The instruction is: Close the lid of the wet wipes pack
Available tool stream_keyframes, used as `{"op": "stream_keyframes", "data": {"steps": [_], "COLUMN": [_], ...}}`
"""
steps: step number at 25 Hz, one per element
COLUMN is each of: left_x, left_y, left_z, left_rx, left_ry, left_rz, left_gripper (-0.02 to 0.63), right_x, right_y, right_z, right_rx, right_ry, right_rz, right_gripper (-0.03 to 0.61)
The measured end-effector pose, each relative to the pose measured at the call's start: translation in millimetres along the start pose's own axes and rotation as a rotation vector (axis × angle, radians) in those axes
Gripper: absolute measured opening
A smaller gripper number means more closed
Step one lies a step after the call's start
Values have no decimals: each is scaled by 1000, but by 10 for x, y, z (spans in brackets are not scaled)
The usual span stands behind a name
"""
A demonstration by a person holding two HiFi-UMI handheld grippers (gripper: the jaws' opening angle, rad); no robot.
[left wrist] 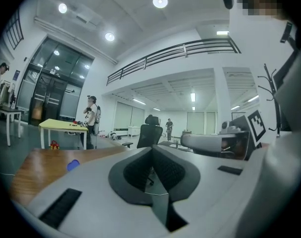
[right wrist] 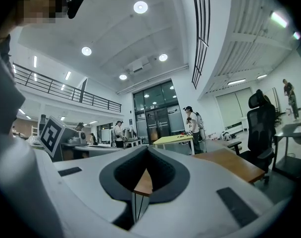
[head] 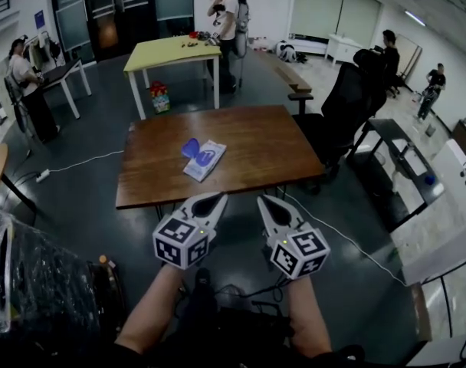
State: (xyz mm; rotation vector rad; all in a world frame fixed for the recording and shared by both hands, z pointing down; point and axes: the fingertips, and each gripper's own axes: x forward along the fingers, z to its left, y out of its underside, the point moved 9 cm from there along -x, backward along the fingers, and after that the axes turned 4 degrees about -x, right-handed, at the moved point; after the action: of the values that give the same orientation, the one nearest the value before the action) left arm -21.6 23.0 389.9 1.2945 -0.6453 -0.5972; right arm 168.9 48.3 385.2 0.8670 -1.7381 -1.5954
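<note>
A white and blue wet wipes pack (head: 206,161) lies on the brown wooden table (head: 256,148), left of its middle. Its round blue lid (head: 191,148) stands flipped open at the pack's far left end; in the left gripper view the lid (left wrist: 73,165) shows as a small blue spot. Both grippers hang side by side in front of the table's near edge, short of the pack and apart from it. My left gripper (head: 215,200) (left wrist: 151,151) is shut and holds nothing. My right gripper (head: 265,202) (right wrist: 147,151) is also shut and empty.
A black office chair (head: 352,102) stands at the table's right end. A yellow table (head: 172,50) with a person beside it is farther back. Cables (head: 348,240) run over the grey floor. A desk (head: 405,159) is at the right, a plastic-wrapped object (head: 34,274) at the near left.
</note>
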Motion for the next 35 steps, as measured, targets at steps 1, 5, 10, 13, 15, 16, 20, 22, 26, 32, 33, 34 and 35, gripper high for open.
{"op": "stream_keyframes", "data": {"steps": [1, 5, 10, 13, 15, 16, 20, 22, 26, 32, 33, 34, 35], "left_x": [28, 164, 375, 459, 508, 535, 659, 722, 815, 949, 969, 990, 1012], "left_y": [2, 27, 20, 31, 26, 22, -10, 0, 43, 6, 0, -4, -6], "left_z": [82, 381, 783, 1016, 1192, 1286, 1678, 1875, 2192, 2540, 2596, 2650, 2701], "left_rx": [-6, -24, -39, -45, -49, -49, -58, -68, -84, -79, -77, -76, -76], "left_ry": [-4, -7, -6, -5, -8, -9, -9, -9, -2, 5, 3, -2, -7], "left_rz": [0, 13, 24, 38, 47, 53, 70, 72, 79, 74, 74, 74, 74], "left_gripper": [0, 0, 0, 0, 0, 0, 0, 0, 0, 0, 0, 0, 0], "right_x": [78, 388, 817, 1074, 1258, 1353, 1746, 1939, 2236, 2560, 2614, 2668, 2722], "right_y": [5, 34, 90, 103, 101, 102, 114, 137, 178, 182, 190, 199, 208], "right_z": [-18, -114, -249, -290, -305, -314, -354, -372, -388, -492, -502, -511, -523], "right_rx": [-1, 7, 15, 19, 21, 23, 36, 38, 36, 21, 20, 18, 16], "right_ry": [-1, 0, -4, -2, 0, 2, 16, 23, 44, 117, 113, 105, 95], "right_rz": [1, 6, 26, 36, 41, 45, 68, 77, 93, 88, 90, 93, 98], "right_gripper": [11, 11, 11, 11, 11, 11, 11, 11, 11, 12, 11, 11, 11]}}
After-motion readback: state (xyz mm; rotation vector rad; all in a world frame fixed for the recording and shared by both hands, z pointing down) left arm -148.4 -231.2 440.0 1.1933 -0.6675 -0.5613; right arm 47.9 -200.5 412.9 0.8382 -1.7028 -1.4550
